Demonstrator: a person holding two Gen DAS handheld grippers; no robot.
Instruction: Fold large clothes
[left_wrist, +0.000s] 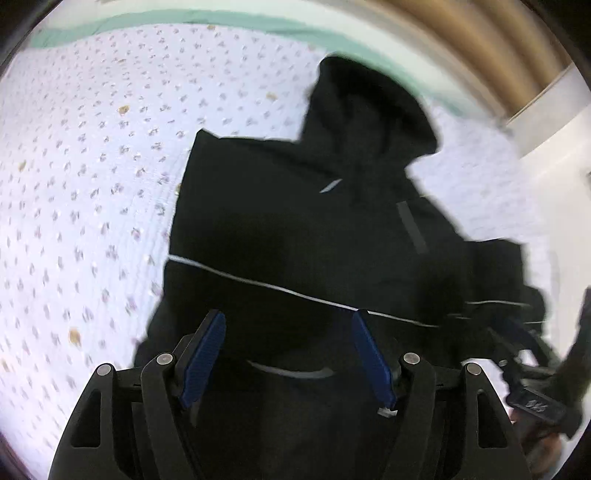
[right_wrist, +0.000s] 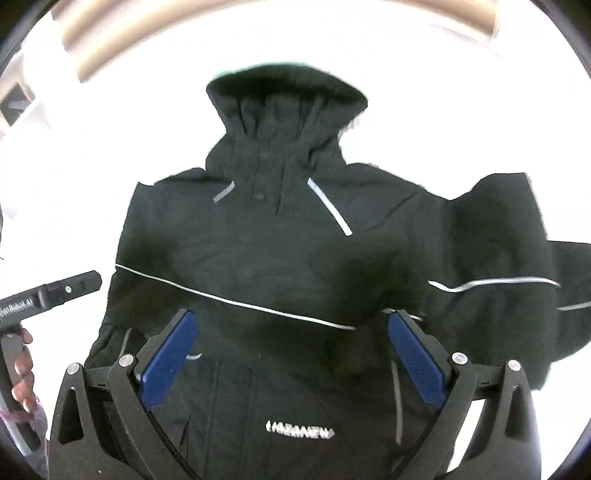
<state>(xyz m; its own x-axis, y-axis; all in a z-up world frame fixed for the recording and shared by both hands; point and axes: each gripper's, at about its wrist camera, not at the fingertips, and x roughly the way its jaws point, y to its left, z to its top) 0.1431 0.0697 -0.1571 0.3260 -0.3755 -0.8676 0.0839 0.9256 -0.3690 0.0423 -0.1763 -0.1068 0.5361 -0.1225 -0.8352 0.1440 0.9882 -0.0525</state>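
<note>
On the floral bedspread (left_wrist: 92, 166) a black hooded jacket (right_wrist: 280, 229) lay front-up, its long axis running straight away from both tools, hood (right_wrist: 288, 99) farthest. Left tool (left_wrist: 288, 354) and right tool (right_wrist: 291, 354) hovered over the hem end, each spread wide and holding nothing; the unfolded sleeve (right_wrist: 509, 258) lay nearer the right one.

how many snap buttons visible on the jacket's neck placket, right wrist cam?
2 on the black jacket: upper snap just below the gathered hood, lower snap further down the placket. More may be hidden by dark fabric and blur.
</note>
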